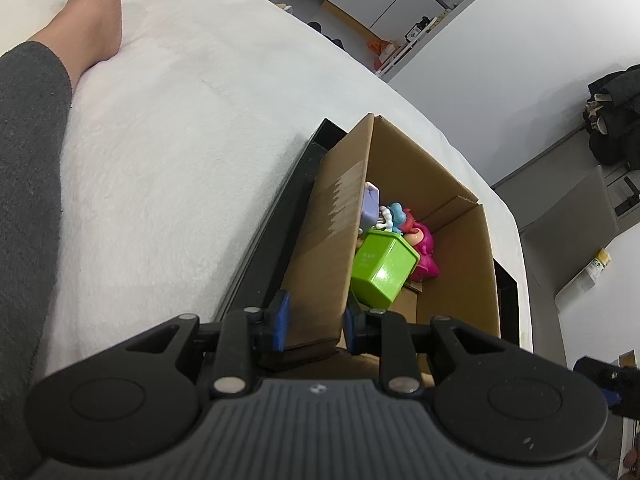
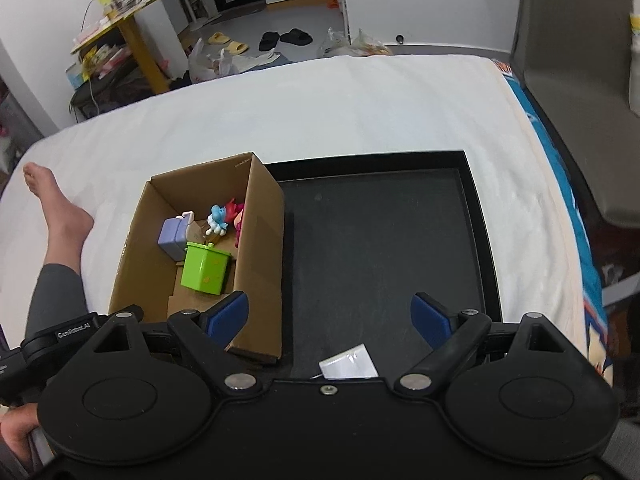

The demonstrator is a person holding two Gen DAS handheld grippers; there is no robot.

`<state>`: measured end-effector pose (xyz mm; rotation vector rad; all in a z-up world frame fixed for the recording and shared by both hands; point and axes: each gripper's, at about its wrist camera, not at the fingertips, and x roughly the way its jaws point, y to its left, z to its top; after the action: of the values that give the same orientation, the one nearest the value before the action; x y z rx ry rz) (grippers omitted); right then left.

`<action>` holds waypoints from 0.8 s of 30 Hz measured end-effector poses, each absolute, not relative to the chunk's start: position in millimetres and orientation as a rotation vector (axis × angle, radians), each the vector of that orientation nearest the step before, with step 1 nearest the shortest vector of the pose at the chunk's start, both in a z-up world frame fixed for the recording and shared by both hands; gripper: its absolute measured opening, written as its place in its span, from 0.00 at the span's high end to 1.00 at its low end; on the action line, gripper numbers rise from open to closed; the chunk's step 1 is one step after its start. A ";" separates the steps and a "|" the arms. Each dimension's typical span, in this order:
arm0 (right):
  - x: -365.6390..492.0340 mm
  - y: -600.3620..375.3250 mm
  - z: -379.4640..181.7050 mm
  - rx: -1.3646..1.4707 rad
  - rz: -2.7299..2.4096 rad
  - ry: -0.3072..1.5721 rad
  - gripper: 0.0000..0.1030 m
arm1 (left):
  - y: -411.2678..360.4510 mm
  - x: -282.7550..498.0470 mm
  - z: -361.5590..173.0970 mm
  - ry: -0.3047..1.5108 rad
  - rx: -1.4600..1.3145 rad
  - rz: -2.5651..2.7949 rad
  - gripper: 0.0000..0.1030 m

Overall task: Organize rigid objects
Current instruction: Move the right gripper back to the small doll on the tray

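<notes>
Left hand-held gripper [image 1: 314,330] pinches cardboard box [image 1: 452,208] wall beside green bin [image 1: 382,270].

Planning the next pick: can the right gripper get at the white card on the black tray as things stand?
Probably yes. The right gripper is open with nothing between its fingers, and the white card lies bare on the black tray just below it; the cardboard box stands off to the side.

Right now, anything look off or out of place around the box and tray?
Two things. The green bin lies tipped on its side in the cardboard box, leaning by the other toys. A small white packet sits alone at the near edge of the black tray. The left claw is shut on the box's wall.
</notes>
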<state>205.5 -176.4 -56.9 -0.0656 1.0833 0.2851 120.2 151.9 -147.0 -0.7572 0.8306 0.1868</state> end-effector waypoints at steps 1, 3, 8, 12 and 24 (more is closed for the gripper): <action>203.3 -178.9 -57.1 -0.059 0.276 1.080 0.14 | 152.6 120.1 -147.3 0.830 -0.761 0.187 0.76; 199.6 -183.6 -58.4 -0.042 0.260 1.083 0.14 | 152.4 120.0 -147.5 0.828 -0.764 0.188 0.76; 188.9 -192.2 -62.6 -0.022 0.235 1.082 0.14 | 150.5 119.3 -147.5 0.824 -0.758 0.191 0.76; 182.5 -200.6 -66.9 0.014 0.207 1.083 0.15 | 150.2 118.9 -147.7 0.822 -0.753 0.190 0.76; 176.6 -216.7 -89.6 0.132 0.181 1.154 0.24 | 150.4 119.6 -147.5 0.823 -0.750 0.193 0.76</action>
<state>176.6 -216.7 -89.6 0.1323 1.1544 0.1807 119.6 150.4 -147.5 -0.7498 0.8232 0.1929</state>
